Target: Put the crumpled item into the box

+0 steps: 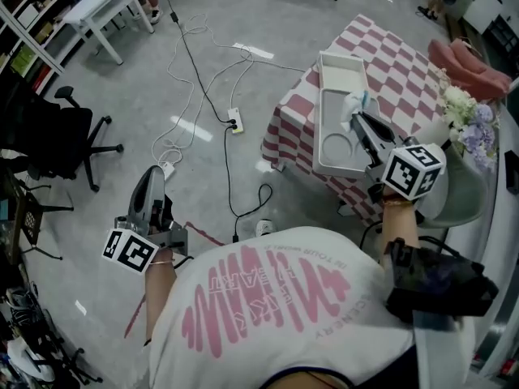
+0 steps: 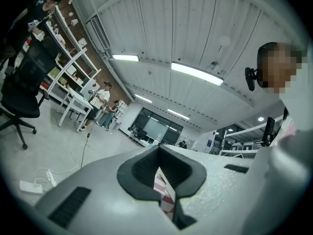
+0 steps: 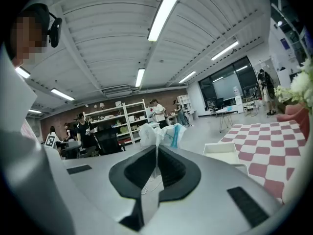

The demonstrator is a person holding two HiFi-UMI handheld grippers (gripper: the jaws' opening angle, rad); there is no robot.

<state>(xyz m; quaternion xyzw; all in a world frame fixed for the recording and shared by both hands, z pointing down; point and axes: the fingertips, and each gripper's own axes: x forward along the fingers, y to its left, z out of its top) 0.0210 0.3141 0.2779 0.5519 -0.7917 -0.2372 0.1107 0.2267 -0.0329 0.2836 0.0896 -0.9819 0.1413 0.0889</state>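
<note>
Right gripper (image 1: 359, 118) is squeezed shut on the crumpled item (image 1: 353, 106), a white wad with a bit of blue on it. In the right gripper view, only a thin bit of the wad (image 3: 159, 133) is pinched at the jaw tips, and the rest puffs out above them. From the head view it hangs over the white box (image 1: 334, 61), close to the box's right rim. I cannot tell if it touches the box.

Left gripper (image 1: 152, 186) has its jaws pressed together with nothing in them. It is low by the person's side, far from the table (image 1: 401, 63).

What could go wrong? The wad looks very light, so I think it could stick to a jaw when the gripper lets go. It could also drift past the near rim onto the checked cloth. Moving a bit more over the middle of the box would help. The box sits near the table's edge, so a bump from the gripper might push it toward the floor.

Room to move: the flowers (image 1: 466, 112) stand close on the right, so that side is tight. Above the box nothing is in the way. Left of the table there is a lot of floor, but cables (image 1: 195, 63) and a power strip (image 1: 235, 121) lie there.
</note>
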